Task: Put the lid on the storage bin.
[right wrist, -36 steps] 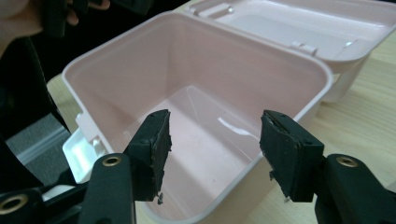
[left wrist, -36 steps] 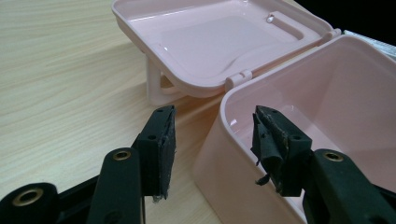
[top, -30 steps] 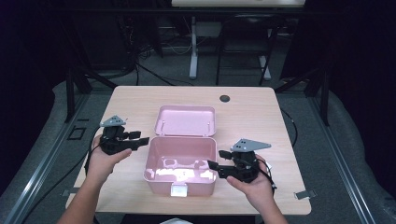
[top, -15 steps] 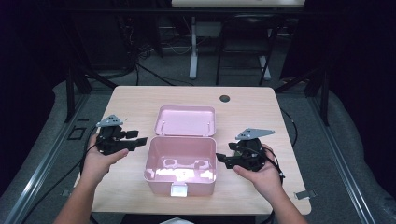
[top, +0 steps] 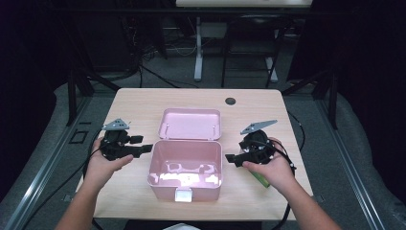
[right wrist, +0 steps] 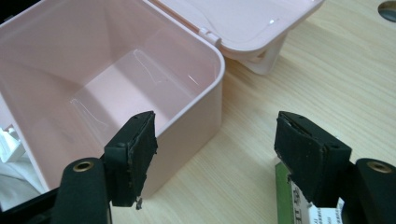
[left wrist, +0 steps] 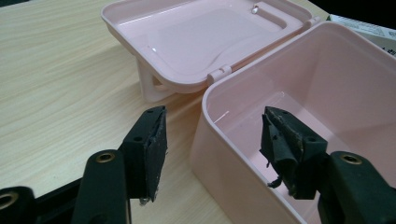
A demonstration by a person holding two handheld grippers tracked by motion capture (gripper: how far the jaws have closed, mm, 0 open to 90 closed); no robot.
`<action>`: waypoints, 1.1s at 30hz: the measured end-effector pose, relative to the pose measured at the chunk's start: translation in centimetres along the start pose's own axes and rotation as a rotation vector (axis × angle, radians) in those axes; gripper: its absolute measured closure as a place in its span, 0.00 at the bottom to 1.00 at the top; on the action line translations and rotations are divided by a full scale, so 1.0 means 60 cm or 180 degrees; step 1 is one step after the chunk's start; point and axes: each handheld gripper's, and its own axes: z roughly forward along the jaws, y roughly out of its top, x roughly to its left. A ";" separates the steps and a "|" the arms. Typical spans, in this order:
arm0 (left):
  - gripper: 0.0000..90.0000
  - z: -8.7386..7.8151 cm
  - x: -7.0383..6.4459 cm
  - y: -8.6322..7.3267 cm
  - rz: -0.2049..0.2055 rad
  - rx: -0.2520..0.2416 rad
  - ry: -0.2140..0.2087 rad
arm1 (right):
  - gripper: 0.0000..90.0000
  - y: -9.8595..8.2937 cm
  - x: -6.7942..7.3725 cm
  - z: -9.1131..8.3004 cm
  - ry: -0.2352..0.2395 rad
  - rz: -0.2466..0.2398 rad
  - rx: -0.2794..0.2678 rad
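Note:
A pink plastic box (top: 153, 165) stands open at the middle of the table, its lid (top: 190, 123) folded flat behind it. The inside looks empty. My left gripper (top: 146, 148) is open just left of the box; in the left gripper view its jaws (left wrist: 212, 135) straddle the box's near corner (left wrist: 224, 158), with the lid (left wrist: 196, 32) beyond. My right gripper (top: 230, 158) is open just right of the box. In the right gripper view one jaw of this gripper (right wrist: 215, 140) is over the box (right wrist: 196, 112) and the other over the table.
A green packet (top: 261, 179) lies on the table under the right hand, and its printed edge (right wrist: 289, 196) shows by the right jaw. A dark round hole (top: 231, 101) sits near the table's far edge. The box's white latch (top: 183, 194) faces the person.
My right gripper has drawn back from the box's right rim, shifting right and a little farther away. The left gripper has hardly moved.

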 end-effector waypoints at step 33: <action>0.35 -0.013 0.007 0.001 -0.0013 -0.0109 -0.0027 | 0.54 0.016 -0.061 0.011 -0.0294 -0.0205 0.0784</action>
